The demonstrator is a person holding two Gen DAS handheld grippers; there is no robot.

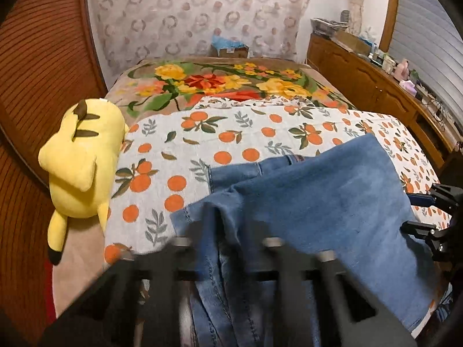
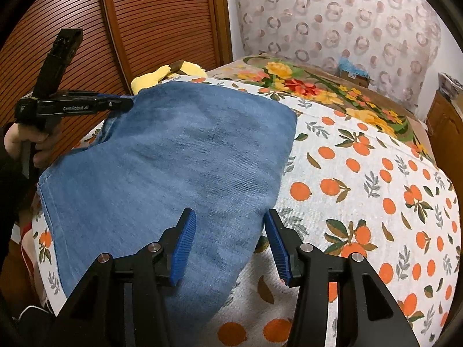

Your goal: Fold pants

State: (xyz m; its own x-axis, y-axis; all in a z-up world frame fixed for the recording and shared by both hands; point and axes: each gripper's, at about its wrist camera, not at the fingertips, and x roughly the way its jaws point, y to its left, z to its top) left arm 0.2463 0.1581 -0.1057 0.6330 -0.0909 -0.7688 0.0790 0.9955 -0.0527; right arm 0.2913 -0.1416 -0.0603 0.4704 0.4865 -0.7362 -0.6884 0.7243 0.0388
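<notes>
My left wrist view looks down close over the folded blue denim pants [image 1: 332, 202]; my right wrist view shares them [image 2: 173, 173], facing the orange-patterned white bedspread [image 2: 361, 202].

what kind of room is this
Most likely a bedroom: a bed with an orange-print cover, a yellow plush toy lying at its edge, and a wooden dresser along the wall.

I am seeing the bed [image 2: 376, 202] carrying folded jeans [image 2: 173, 159] under my right jaws and a yellow plush [image 1: 78, 162] lying beyond them.
</notes>
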